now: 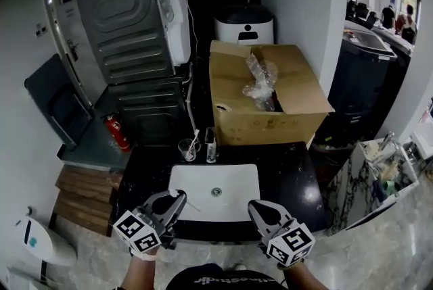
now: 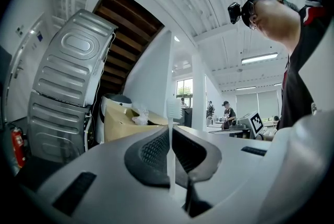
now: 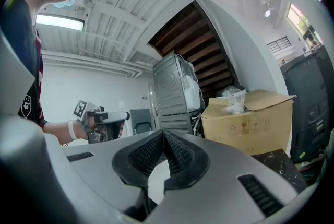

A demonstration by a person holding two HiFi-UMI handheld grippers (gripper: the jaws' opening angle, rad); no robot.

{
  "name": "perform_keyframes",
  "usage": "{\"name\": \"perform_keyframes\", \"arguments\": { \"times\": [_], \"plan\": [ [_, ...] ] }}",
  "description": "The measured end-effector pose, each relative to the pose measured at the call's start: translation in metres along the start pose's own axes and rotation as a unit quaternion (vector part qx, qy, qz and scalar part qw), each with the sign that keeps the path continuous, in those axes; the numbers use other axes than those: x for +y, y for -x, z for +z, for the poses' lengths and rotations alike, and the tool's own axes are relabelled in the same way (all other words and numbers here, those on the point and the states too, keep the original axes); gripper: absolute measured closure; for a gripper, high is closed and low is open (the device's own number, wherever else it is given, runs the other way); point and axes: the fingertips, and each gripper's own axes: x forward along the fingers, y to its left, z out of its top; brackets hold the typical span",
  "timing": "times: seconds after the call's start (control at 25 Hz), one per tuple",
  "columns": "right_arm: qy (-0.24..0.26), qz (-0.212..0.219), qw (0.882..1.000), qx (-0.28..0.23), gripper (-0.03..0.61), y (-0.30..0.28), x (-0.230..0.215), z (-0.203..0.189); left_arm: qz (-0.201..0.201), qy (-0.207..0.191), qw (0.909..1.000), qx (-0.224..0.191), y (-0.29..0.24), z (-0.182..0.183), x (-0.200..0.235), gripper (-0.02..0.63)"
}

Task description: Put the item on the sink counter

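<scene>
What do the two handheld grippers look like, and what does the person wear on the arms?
The left gripper and the right gripper both have light grey, wedge-shaped jaws lined with black ribbed pads. Each carries a white cube with black square markers at its rear. A white band sits on the left wrist.

**Materials and Surface Finish**

The toothbrush was smooth, translucent white plastic. The left gripper and right gripper had matt grey plastic shells. Their pads were black and finely ribbed. The sink basin was glossy white, and the counter was polished black stone. The box was matt brown cardboard. The washing machine panel was ribbed grey sheet metal.
</scene>
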Motion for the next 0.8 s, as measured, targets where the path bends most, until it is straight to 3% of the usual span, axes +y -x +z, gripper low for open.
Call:
{"name": "perform_keyframes", "arguments": {
  "times": [0.36, 0.8],
  "plan": [
    [-0.005, -0.002, 1.000, 0.021, 0.540, -0.039, -0.024, -0.012, 0.000, 0.001, 0.9999, 0.012, -0.028, -0.008, 0.049, 0.588],
    [-0.001, -0.022, 0.999, 0.045, 0.540, -0.109, -0.046, -0.016, -0.022, 0.030, 0.9987, 0.035, -0.076, -0.019, 0.152, 0.588]
  ]
}}
